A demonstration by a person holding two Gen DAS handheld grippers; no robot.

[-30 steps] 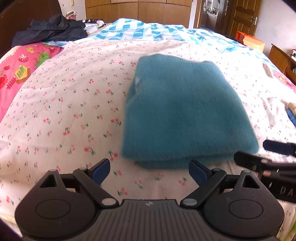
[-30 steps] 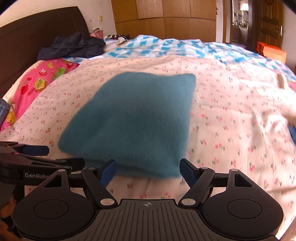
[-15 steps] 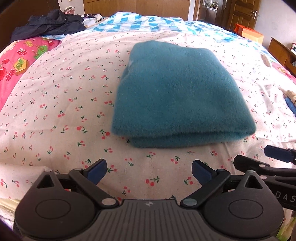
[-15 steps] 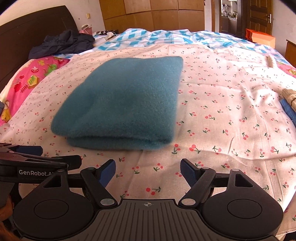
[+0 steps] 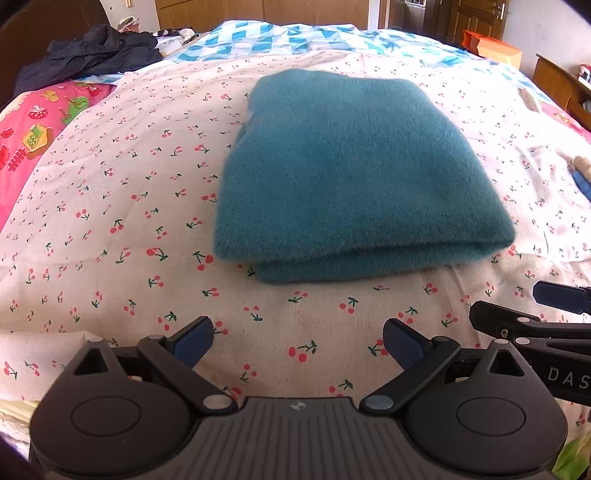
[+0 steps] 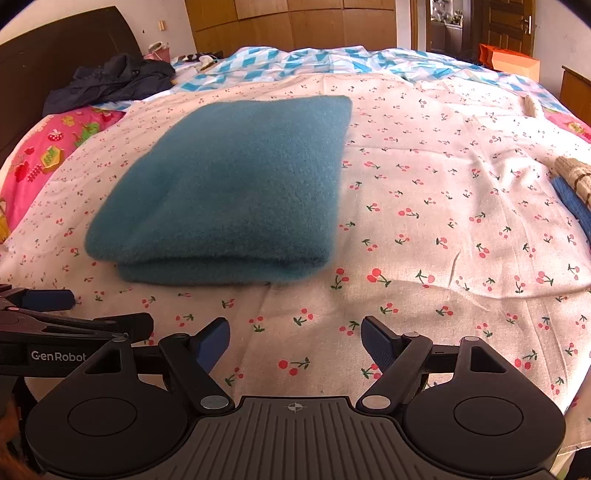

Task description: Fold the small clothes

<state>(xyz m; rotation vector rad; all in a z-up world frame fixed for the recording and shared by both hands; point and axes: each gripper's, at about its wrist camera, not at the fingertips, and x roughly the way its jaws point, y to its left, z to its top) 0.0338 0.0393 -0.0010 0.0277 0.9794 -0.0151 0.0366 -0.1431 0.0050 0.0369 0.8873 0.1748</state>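
Observation:
A teal fleece garment (image 5: 351, 173) lies folded in a neat rectangle on the cherry-print sheet (image 5: 110, 221); it also shows in the right wrist view (image 6: 236, 192). My left gripper (image 5: 299, 339) is open and empty, held back from the garment's near edge. My right gripper (image 6: 295, 338) is open and empty, also back from that edge, toward the garment's right corner. Each gripper shows at the side of the other's view: the right one (image 5: 535, 317) and the left one (image 6: 74, 310).
A dark jacket (image 5: 92, 55) lies at the far left by the headboard. A pink cartoon pillow (image 5: 33, 136) sits at left. A blue-checked quilt (image 5: 295, 33) covers the far bed. A knitted beige and blue item (image 6: 572, 188) lies at right.
Both grippers have drawn back from the folded garment toward the bed's near edge. The garment lies still. Both stayed open.

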